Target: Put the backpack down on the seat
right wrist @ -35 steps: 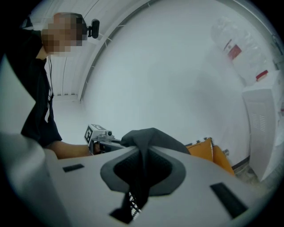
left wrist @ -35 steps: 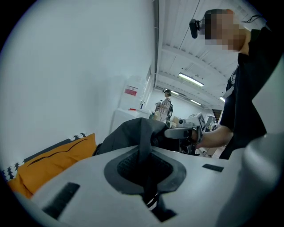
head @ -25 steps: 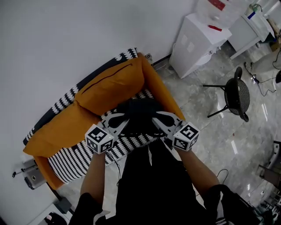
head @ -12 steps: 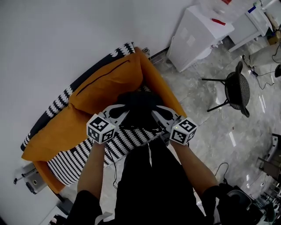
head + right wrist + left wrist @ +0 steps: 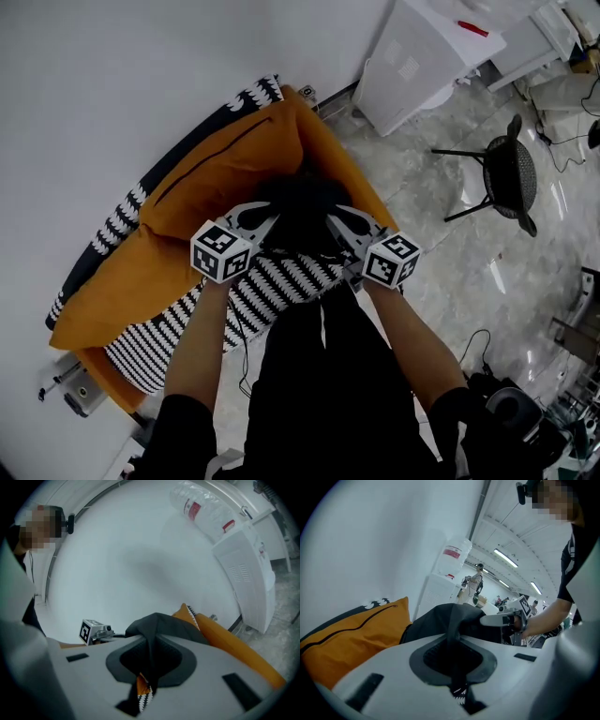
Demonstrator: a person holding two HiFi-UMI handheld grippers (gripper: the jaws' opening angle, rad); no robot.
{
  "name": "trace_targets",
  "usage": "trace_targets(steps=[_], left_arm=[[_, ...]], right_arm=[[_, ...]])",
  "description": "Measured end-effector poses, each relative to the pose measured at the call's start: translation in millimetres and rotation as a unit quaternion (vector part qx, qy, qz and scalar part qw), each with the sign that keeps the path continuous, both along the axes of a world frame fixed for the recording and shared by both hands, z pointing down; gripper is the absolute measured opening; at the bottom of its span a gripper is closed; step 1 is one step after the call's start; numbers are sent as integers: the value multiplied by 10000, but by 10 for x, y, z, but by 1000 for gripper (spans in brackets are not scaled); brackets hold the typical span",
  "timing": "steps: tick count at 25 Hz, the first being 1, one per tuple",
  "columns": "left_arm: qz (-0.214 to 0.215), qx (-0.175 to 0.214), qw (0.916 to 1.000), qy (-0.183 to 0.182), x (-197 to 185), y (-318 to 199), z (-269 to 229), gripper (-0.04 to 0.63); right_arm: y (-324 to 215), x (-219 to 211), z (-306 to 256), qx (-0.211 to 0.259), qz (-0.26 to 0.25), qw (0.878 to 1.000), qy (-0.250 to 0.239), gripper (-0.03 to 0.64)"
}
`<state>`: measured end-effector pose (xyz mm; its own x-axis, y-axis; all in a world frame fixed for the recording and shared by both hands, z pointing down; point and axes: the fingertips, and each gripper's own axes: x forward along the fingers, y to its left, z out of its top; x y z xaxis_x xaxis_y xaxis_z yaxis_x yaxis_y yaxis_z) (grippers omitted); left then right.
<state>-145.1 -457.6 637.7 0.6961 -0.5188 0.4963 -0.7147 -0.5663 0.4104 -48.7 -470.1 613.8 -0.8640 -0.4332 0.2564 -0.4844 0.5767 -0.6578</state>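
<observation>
L tool (image 5: pixel 452 654), R tool (image 5: pixel 149 662) both pinching backpack (image 5: pixel 302 202) at seat (image 5: pixel 281 283).

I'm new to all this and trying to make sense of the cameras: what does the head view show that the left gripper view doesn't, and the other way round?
Only the head view: a black stool and the marble floor around it.

Only the left gripper view: ceiling lights, people standing far behind, and a close look at the left hand-held gripper shut on a fold of the backpack.

Both: that black backpack, the orange cushion and the right hand-held gripper.
</observation>
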Motion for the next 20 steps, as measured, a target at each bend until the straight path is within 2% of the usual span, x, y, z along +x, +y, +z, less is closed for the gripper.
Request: trace_targets(steps=[8, 20], left_arm=[[263, -2, 9997, 4, 119, -381, 134, 29], [238, 31, 9994, -230, 169, -870, 325, 29]], right_arm=[[-367, 115, 178, -180, 424, 9989, -31, 38], [-846, 164, 387, -122, 452, 9988, 139, 38]])
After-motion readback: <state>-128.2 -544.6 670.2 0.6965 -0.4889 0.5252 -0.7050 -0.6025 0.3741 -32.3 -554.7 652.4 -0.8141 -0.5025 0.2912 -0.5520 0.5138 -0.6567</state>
